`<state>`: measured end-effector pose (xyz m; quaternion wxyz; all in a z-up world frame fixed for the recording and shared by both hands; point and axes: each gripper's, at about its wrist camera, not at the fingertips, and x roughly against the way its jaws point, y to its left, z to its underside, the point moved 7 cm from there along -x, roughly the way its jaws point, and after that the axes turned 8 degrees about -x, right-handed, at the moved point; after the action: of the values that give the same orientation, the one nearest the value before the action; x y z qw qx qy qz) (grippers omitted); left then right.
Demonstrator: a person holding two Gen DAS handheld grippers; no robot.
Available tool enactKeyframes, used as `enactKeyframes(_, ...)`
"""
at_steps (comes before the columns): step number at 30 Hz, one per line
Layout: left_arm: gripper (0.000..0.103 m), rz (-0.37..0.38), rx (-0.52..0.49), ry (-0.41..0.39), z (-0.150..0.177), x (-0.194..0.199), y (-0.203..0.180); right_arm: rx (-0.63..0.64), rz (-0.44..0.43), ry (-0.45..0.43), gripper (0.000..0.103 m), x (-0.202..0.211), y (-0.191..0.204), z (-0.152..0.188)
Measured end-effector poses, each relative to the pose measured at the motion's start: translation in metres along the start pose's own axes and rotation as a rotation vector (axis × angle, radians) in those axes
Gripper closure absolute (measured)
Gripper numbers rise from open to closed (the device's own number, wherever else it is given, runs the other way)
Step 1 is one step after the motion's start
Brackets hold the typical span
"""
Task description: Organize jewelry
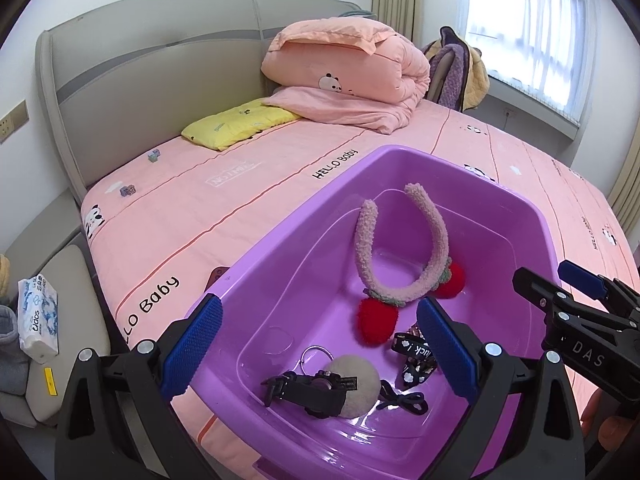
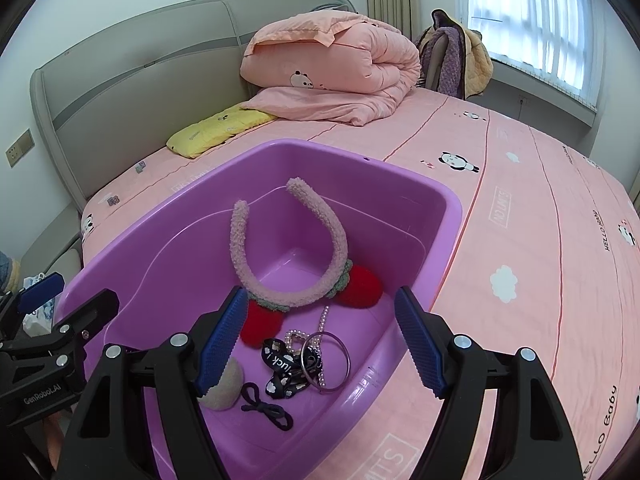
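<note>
Both my grippers, left [image 1: 318,346] and right [image 2: 320,338], wide, empty, over bin [image 2: 448,240]. Sorting looks near done. Next: nothing ahead outside bin; judge check only.

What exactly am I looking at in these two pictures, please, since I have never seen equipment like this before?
There is no robot here: a person holds a two-finger gripper in each hand, and each carries a fisheye camera looking along its fingers. One picture is from the left gripper, the other from the right gripper; both are open and hold nothing. Below them a purple tub sits on a pink bed. Inside lie a fuzzy headband with red strawberry pompoms, a black watch, a beige pompom, a black printed ribbon, a metal ring, pearls and a dark hair tie.
</note>
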<state>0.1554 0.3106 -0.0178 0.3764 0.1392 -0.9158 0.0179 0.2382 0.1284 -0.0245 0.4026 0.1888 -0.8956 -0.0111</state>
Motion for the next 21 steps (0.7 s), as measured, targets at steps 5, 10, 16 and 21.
enactKeyframes(5,0.007,0.007,0.023,0.008,0.000,0.001,0.004,0.002,0.002,-0.004,0.030,0.003,0.000,0.001)
enactKeyframes(10,0.007,-0.014,0.014,0.013,-0.001,0.002,0.005,0.004,0.004,-0.007,0.030,0.006,-0.001,0.002)
enactKeyframes(16,0.007,-0.022,0.006,0.016,0.000,0.005,0.003,-0.003,0.004,-0.013,0.030,0.012,-0.002,0.002)
enactKeyframes(21,0.007,-0.022,0.008,0.019,0.000,0.007,0.004,-0.002,0.004,-0.014,0.030,0.014,-0.001,0.003)
